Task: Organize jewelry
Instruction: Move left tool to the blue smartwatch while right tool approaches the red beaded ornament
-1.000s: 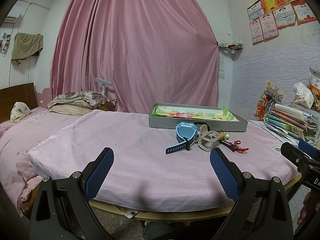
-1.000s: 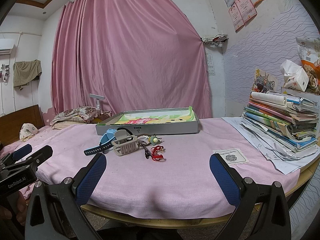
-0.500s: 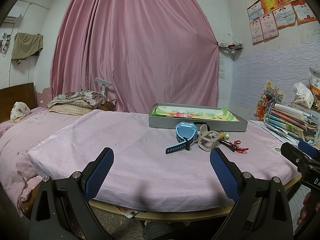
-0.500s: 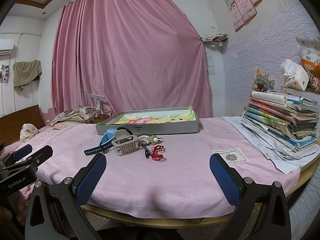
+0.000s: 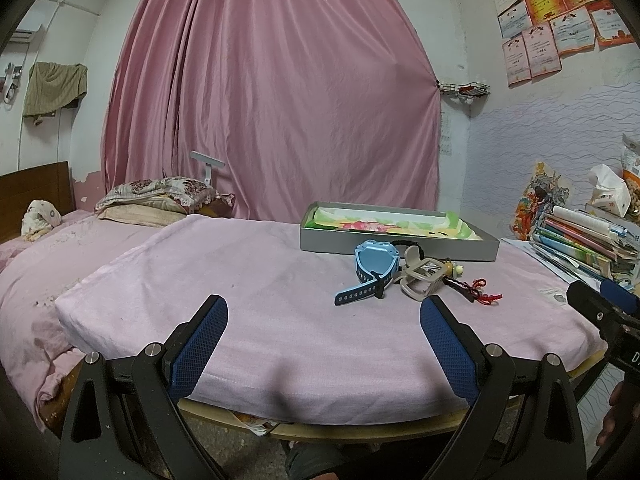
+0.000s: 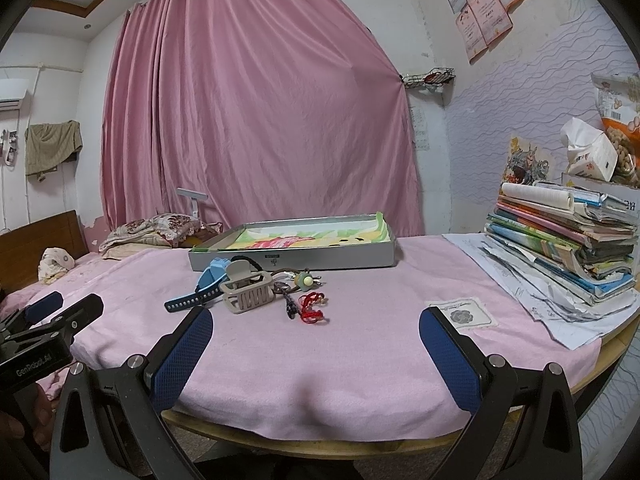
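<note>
hovering wide apart and empty short of the desk (image 6: 360, 360), both tongs (image 5: 322, 344) (image 6: 316, 350) should take one piece from the jewelry pile (image 6: 256, 286) before the tray (image 6: 292, 258), starting with the blue watch (image 5: 374, 266).

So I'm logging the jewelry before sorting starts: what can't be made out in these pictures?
- Black cord: right wrist view, mostly hidden behind the beige hair clip; kind unclear.
- Red string piece and dark strand: both views, too small and tangled to identify.
- Tray floor: left wrist view, near wall hides most of it.
- Blue watch face: left wrist view, no readable detail.
</note>
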A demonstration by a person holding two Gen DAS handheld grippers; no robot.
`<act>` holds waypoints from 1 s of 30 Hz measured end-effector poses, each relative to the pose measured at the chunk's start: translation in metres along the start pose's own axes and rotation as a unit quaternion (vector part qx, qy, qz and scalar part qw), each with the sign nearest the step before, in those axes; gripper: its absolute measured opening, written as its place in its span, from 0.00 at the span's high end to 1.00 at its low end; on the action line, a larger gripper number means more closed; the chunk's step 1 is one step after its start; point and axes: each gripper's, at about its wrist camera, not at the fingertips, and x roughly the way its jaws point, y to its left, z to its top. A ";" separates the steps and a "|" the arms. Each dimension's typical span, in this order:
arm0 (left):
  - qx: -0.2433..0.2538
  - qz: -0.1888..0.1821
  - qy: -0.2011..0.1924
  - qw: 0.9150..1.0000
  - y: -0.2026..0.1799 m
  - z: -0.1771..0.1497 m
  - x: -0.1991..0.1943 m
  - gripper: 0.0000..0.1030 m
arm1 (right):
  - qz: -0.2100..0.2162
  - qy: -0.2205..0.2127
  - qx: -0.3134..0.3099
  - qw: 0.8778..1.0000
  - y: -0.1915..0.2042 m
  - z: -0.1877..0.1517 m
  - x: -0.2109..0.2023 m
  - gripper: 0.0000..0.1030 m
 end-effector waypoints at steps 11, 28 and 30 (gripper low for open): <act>0.015 -0.021 0.026 0.999 0.000 0.013 0.036 0.08 | -0.009 -0.008 -0.026 1.000 -0.016 0.023 0.029 0.00; 0.047 -0.070 0.130 0.988 -0.005 0.031 0.130 0.09 | 0.028 0.129 -0.017 0.991 -0.028 0.034 0.117 0.12; 0.053 -0.077 0.143 0.985 -0.007 0.032 0.139 0.10 | 0.034 0.147 -0.019 0.988 -0.026 0.030 0.124 0.21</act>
